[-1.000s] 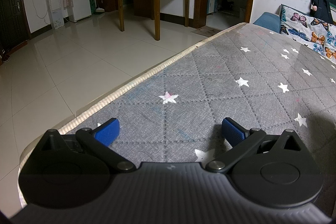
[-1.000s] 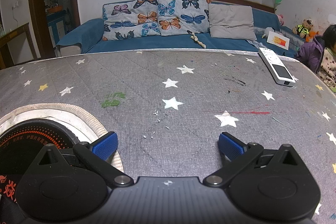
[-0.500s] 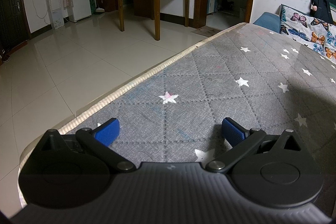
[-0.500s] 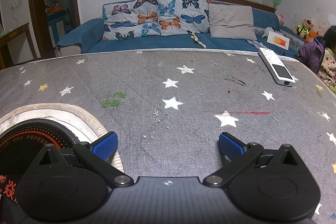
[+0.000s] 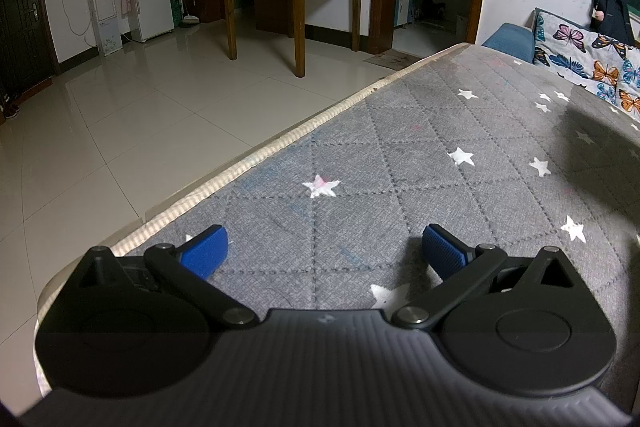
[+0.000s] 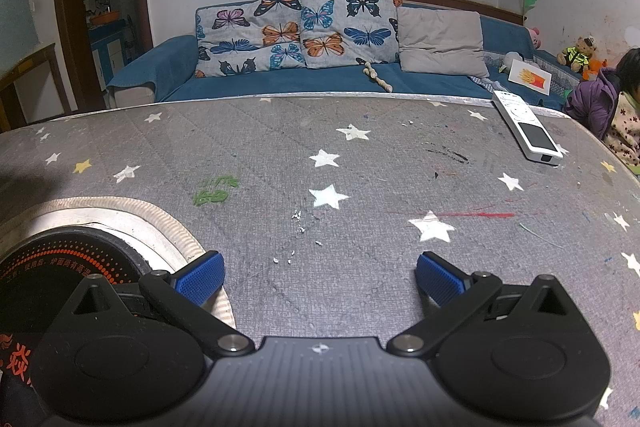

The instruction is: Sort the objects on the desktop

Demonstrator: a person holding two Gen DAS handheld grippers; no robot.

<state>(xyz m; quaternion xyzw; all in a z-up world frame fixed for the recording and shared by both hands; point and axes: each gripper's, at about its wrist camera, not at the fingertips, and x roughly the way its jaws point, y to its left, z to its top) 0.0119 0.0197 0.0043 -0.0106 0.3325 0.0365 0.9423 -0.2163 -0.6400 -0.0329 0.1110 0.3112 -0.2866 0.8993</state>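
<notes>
Nothing has moved: left gripper (image 5: 325,249) and right gripper (image 6: 320,277) both gape empty over the starry tabletop (image 6: 360,163), remote (image 6: 526,125) far right.

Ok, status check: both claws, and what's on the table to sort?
Left claw open, empty, over bare star cloth. Right claw open, empty. White remote at far right table edge, untouched. Round burner beside the right claw's left finger; path to remote clear.

Shadow on table cover (image 5: 592,131) seemingly spread at right; nothing else moved.
</notes>
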